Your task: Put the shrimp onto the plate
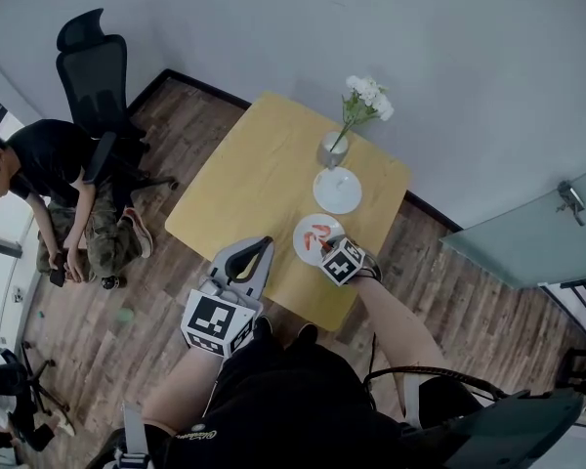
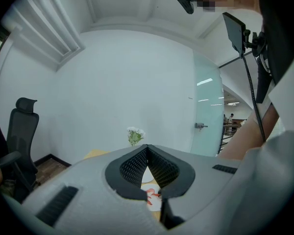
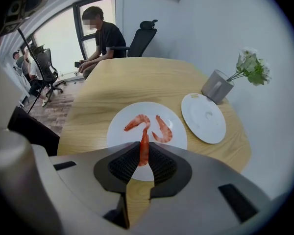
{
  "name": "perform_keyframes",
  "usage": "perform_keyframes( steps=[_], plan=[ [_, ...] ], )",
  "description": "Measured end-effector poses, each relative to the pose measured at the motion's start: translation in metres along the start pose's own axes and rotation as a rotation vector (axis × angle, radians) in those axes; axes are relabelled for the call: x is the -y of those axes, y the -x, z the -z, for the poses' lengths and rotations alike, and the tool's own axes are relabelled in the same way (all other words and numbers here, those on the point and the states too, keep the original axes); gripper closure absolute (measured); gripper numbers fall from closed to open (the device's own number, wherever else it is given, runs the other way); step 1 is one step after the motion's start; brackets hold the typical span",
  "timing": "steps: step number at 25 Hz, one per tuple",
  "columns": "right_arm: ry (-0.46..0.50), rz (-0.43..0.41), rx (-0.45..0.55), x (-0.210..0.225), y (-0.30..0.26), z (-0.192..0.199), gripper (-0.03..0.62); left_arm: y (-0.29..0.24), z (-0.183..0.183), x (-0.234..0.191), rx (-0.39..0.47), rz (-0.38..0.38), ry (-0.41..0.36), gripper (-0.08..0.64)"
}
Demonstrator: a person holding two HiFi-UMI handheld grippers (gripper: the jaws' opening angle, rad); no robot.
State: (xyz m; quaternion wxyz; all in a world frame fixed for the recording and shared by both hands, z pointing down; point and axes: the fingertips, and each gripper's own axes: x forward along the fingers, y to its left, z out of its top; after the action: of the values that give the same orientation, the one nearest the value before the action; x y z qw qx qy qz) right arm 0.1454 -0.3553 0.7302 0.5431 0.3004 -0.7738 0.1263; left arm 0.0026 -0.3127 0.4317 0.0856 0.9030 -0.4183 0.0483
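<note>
A white plate [image 3: 118, 133] near the table's front edge holds two orange shrimp [image 3: 136, 122], the second shrimp [image 3: 162, 129] curled beside the first. My right gripper [image 3: 143, 156] hangs just above this plate's near rim, shut on a third shrimp [image 3: 144, 144] that stands upright between the pads. In the head view the right gripper [image 1: 326, 249] sits at the edge of the shrimp plate [image 1: 309, 231]. My left gripper [image 1: 266, 243] hovers over the table's front edge with its jaws shut and empty. An empty white plate [image 3: 203, 117] lies further back.
A grey vase [image 3: 216, 86] with white flowers stands behind the empty plate [image 1: 337, 190]. The yellow table [image 1: 254, 179] sits in a room corner against white walls. A seated person [image 1: 49, 179] and a black office chair [image 1: 93, 71] are to the left.
</note>
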Motion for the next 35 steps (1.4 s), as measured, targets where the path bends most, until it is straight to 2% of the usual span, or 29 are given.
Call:
perform_keyframes(
  steps=[19,35],
  plan=[
    [0.217,-0.061,-0.124,-0.008,-0.020,0.001,0.534,0.003,0.003,-0.003,-0.003,-0.016,-0.001,0.557],
    [0.156,-0.033,-0.097,-0.005,-0.020,0.001,0.522,0.006,0.005,-0.004,-0.003,-0.014,0.004,0.557]
  ],
)
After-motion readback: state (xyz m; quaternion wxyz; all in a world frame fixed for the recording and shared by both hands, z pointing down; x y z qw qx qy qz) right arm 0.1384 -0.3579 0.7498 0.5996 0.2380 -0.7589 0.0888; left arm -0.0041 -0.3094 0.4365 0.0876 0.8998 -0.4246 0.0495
